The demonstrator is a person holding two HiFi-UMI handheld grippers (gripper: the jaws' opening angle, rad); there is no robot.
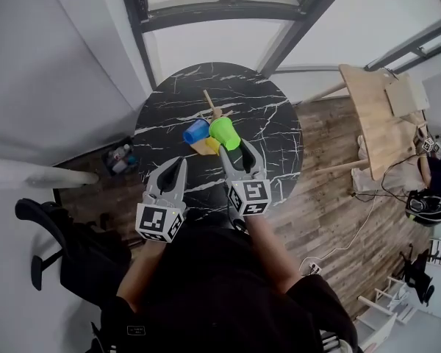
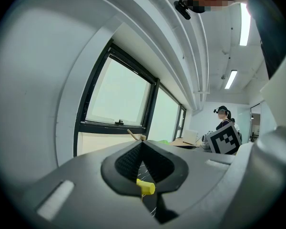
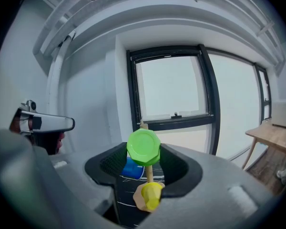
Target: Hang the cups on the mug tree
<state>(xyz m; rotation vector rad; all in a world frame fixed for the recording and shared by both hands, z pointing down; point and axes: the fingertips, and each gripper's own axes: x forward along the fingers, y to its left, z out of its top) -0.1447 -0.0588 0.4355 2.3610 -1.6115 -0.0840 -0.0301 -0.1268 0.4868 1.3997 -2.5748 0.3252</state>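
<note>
Right hand-held gripper (image 1: 237, 149) reaches fwd, tipped slightly down, jaws wide, gripping green cup (image 3: 143, 147) at mug tree (image 1: 209, 103) mid-bench (image 1: 264, 116). Left hand-held gripper (image 1: 181, 162) closed, empty, level, nr bench edge. Blue cup (image 1: 195, 131) & yellow cup (image 3: 151, 194) against tree, lower down.

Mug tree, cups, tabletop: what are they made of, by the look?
Mug tree: pale tan post and pegs, matte, looks like bare wood.
Green cup, blue cup, yellow cup: uniform saturated colour, smooth faceted walls, slight sheen, probably plastic.
Tabletop: black with white veins, semi-gloss; marble or marble-look laminate, can't tell which.
</note>
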